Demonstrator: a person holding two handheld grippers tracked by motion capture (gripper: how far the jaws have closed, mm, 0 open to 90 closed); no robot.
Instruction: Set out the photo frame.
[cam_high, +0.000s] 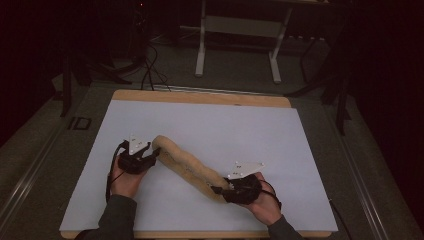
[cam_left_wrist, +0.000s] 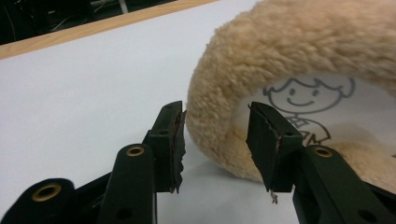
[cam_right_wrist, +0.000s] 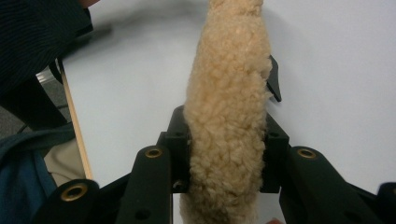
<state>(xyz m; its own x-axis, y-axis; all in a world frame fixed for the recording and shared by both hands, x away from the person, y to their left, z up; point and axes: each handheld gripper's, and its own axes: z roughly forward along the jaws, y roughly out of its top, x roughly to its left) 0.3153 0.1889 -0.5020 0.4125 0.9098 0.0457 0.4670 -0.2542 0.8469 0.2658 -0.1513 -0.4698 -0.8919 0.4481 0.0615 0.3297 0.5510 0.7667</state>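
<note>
With the left gripper (cam_left_wrist: 215, 140) open, the fleece roll (cam_high: 187, 167) clamped at five o'clock by the right gripper (cam_right_wrist: 227, 158) may unfurl.

1. white surface (cam_high: 210, 130) with a wooden edge (cam_high: 200, 97) along its far side.
2. white frame legs (cam_high: 237, 45) stand on the grey floor (cam_high: 240, 75) beyond.
3. black cables (cam_high: 150, 70) lie on that floor, far left.

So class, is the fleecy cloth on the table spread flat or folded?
Folded. The fleecy cloth lies doubled into a long roll, its printed lining showing inside the fold.
</note>
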